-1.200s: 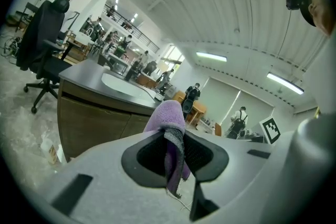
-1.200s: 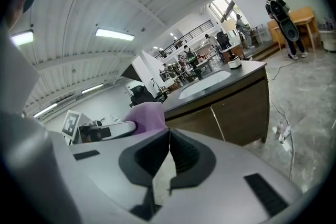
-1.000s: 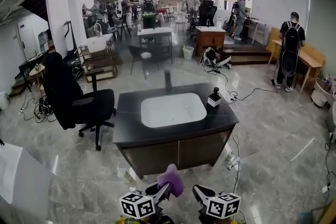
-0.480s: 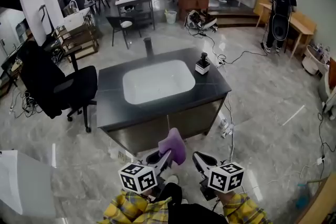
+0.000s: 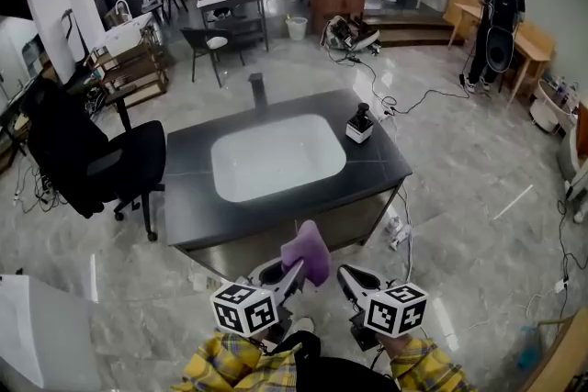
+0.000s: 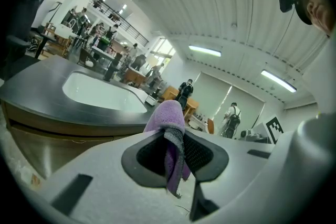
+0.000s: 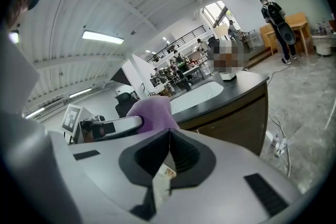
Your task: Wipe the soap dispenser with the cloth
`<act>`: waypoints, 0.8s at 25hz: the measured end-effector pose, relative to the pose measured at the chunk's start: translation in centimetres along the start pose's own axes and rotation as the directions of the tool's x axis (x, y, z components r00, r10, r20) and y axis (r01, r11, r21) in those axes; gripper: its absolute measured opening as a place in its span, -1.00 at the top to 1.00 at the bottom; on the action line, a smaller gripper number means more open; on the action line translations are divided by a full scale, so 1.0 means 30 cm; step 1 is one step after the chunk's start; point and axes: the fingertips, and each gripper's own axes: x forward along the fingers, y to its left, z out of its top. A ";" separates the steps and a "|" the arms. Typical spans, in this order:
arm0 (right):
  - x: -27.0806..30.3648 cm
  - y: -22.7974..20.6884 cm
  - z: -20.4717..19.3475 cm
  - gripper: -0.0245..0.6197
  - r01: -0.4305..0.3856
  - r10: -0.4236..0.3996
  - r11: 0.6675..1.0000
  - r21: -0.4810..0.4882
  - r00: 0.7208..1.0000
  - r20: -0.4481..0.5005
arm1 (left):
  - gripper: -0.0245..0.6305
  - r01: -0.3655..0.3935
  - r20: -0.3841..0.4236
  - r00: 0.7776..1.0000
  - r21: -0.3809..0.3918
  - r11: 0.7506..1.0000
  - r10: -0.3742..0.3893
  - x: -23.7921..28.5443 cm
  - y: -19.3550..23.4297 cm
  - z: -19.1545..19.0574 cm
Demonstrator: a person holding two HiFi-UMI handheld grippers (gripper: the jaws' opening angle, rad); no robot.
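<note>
Clearly wiping has not begun: the soap dispenser (image 5: 359,124) stands on the far right of the counter (image 5: 188,216), beside the sink (image 5: 276,156), well apart from both grippers. The left gripper (image 5: 292,273) has its fingers clamped on the purple cloth (image 5: 308,251). The right gripper (image 5: 345,278) is closed and empty. Approach and wiping remain.

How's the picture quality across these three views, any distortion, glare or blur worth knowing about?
Head view: wide-angle bending toward the edges, a sheen on the polished floor, the soap dispenser small but sharp. Left gripper view: heavy fisheye with dark rounded corners, the cloth in focus, ceiling strip lights bright. Right gripper view: same fisheye, and a mosaic patch laid over part of the background.
</note>
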 end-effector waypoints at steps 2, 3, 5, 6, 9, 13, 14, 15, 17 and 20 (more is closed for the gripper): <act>0.035 -0.014 0.022 0.91 0.003 -0.003 1.000 0.003 1.000 -0.002 | 0.73 0.004 -0.004 1.000 0.001 1.000 -0.004 0.025 0.028 0.024; 0.054 -0.022 0.032 0.91 0.004 -0.004 1.000 0.004 1.000 -0.003 | 0.73 0.005 -0.006 1.000 0.002 1.000 -0.005 0.039 0.044 0.034; 0.095 -0.036 0.049 0.91 0.007 -0.007 1.000 0.005 1.000 -0.003 | 0.73 0.009 -0.010 1.000 0.003 1.000 -0.009 0.065 0.080 0.054; 0.115 -0.042 0.057 0.91 0.010 -0.010 1.000 0.006 1.000 -0.004 | 0.73 0.012 -0.012 1.000 0.004 1.000 -0.012 0.077 0.097 0.064; 0.172 -0.059 0.080 0.91 0.023 -0.022 1.000 0.007 1.000 -0.010 | 0.73 0.023 -0.018 1.000 0.002 1.000 -0.023 0.105 0.143 0.094; 0.242 -0.075 0.107 0.91 0.040 -0.040 0.999 0.006 0.999 -0.020 | 0.73 0.040 -0.027 0.999 -0.007 0.999 -0.040 0.140 0.205 0.128; 0.257 -0.082 0.111 0.91 0.047 -0.047 0.999 0.002 0.999 -0.022 | 0.73 0.046 -0.029 0.999 -0.008 0.999 -0.046 0.151 0.221 0.134; 0.271 -0.091 0.116 0.91 0.054 -0.054 0.999 -0.004 0.998 -0.023 | 0.73 0.051 -0.030 0.998 -0.007 0.999 -0.052 0.163 0.236 0.138; 0.300 -0.108 0.132 0.91 0.069 -0.069 0.997 -0.017 0.997 -0.022 | 0.73 0.059 -0.034 0.998 -0.002 0.998 -0.059 0.192 0.266 0.154; 0.328 -0.126 0.160 0.91 0.079 -0.080 0.996 -0.028 0.996 -0.026 | 0.73 0.066 -0.041 0.997 -0.007 0.998 -0.066 0.228 0.286 0.173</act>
